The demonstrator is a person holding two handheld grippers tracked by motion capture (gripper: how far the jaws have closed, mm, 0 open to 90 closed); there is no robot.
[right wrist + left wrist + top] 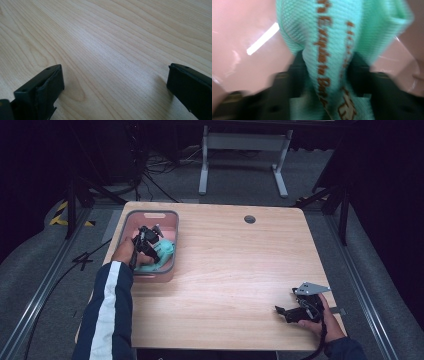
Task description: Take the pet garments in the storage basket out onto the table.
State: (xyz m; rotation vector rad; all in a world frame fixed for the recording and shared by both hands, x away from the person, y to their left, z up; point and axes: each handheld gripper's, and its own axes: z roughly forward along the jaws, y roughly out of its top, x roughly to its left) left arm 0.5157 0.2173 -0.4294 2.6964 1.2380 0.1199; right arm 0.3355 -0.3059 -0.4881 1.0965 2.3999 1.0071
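A mint-green knitted cloth (161,254) with brown lettering lies in a pink bin (167,217) at the table's left. My left gripper (150,245) reaches down into the bin. In the left gripper view its black jaws press from both sides on a bunched fold of the cloth (329,50), with the bin's pink wall (242,30) behind. My right gripper (289,312) rests low over the wooden table (235,265) near the front right corner. Its jaws stand wide apart in the right gripper view (112,90), with bare wood (112,50) between them.
A round cable hole (249,219) sits near the table's far edge. Beyond the table stands a white metal frame (245,150) on grey floor. A person's sleeve (107,315), dark with a white stripe, lies along the front left.
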